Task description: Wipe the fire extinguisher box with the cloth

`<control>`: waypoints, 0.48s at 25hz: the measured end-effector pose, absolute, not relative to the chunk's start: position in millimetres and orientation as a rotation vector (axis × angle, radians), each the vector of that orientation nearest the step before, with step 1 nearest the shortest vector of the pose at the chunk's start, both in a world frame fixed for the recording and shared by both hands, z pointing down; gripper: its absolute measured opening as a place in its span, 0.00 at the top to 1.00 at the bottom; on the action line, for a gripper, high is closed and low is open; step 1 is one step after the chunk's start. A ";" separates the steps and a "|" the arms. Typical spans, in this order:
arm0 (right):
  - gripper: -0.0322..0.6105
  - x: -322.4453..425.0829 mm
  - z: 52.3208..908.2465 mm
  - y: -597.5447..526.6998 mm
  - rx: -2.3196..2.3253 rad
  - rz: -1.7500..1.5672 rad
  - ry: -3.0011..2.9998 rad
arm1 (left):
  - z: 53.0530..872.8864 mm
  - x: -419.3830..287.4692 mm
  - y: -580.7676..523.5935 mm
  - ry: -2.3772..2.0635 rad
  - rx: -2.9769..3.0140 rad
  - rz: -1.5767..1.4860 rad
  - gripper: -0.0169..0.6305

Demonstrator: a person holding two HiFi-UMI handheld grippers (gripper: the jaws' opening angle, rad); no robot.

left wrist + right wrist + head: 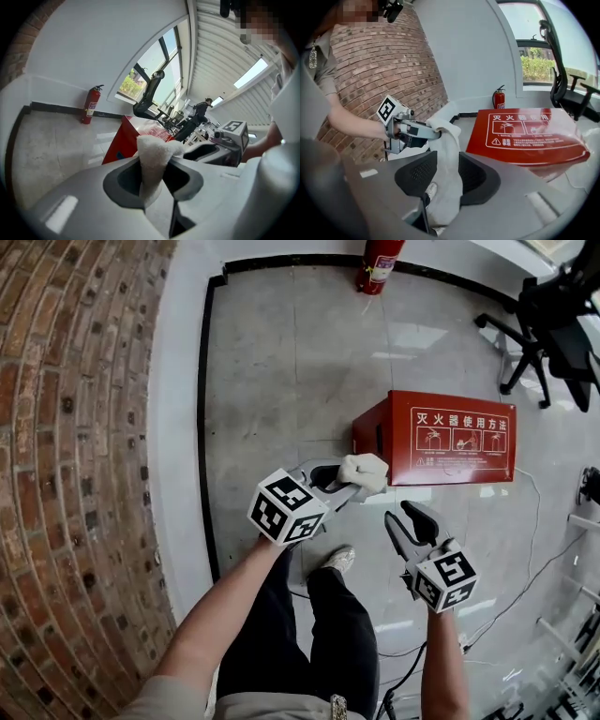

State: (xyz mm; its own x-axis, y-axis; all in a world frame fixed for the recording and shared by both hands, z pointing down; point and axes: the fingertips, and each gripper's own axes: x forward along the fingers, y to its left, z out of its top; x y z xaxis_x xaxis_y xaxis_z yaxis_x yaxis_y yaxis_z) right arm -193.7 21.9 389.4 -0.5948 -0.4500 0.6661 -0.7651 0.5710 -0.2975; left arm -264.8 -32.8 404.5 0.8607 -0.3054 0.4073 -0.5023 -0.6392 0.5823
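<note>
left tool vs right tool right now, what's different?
Left tool is shut on the white cloth; right tool has its jaws apart and grips nothing. Left tool holds the cloth at the near-left corner of the red box, contact unclear; right tool is short of the box. Shared: both are hand-held and aimed roughly at the box.

Bright daylight from the window [539, 61], glare on the glossy floor [412, 338], fisheye-bent dark edges, left tool [154, 176] blurred.
</note>
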 end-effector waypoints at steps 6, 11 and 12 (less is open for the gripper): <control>0.76 -166.0 424.6 47.4 0.959 0.816 -2.274 | 434.4 -233.8 -58.8 -0.745 2.214 0.176 0.81; 0.86 -170.2 453.4 47.6 0.966 0.836 -2.244 | 464.0 -230.1 -70.4 -0.780 2.150 0.125 0.81; 0.91 -173.8 459.1 46.4 0.962 0.837 -2.238 | 469.5 -230.0 -71.9 -0.768 2.152 0.126 0.81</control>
State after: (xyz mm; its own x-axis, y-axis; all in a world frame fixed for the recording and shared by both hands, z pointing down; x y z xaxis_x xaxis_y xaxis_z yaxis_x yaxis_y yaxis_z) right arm -173.8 46.4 459.1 -0.5872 -0.4244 0.6892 -0.7726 0.5479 -0.3209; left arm -230.0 -71.9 469.5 0.8083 -0.4813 0.3390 -0.5646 -0.4707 0.6780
